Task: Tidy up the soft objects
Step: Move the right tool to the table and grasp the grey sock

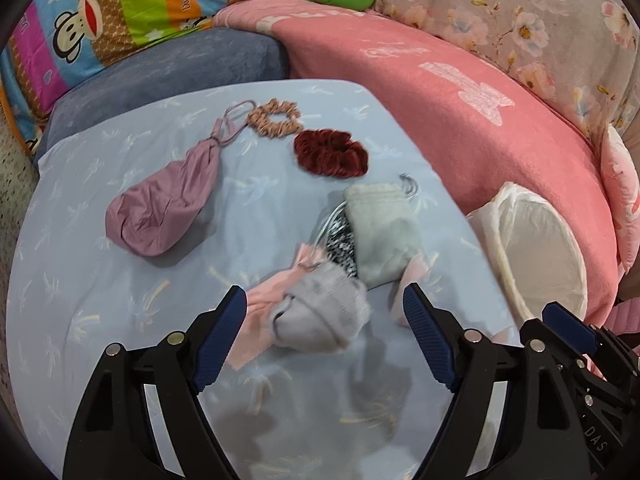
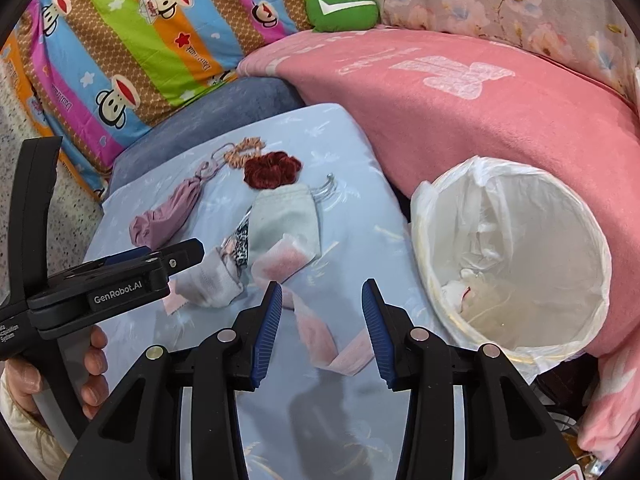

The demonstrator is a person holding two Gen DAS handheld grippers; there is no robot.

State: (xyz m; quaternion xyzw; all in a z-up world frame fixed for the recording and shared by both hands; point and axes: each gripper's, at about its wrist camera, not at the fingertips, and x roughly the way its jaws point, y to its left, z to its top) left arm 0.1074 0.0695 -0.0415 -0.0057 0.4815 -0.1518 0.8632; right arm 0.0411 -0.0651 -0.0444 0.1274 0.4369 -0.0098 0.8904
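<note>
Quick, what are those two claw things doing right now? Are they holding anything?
Left gripper: open, holding nothing, above the grey knit sock.
Right gripper: open, holding nothing, above the pink cloth strip.

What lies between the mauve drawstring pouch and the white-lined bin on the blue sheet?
In the left wrist view, a grey pouch and patterned fabric lie between mauve pouch and bin.

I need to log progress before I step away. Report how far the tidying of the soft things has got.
Barely begun. Done: nothing clearly; the lined bin holds only scraps I cannot identify. In hand: nothing; left tongs stand open over the grey sock, right tongs open over the pink cloth, neither gripping. Left: mauve pouch, two scrunchies, grey pouch, all loose on the blue sheet.
</note>
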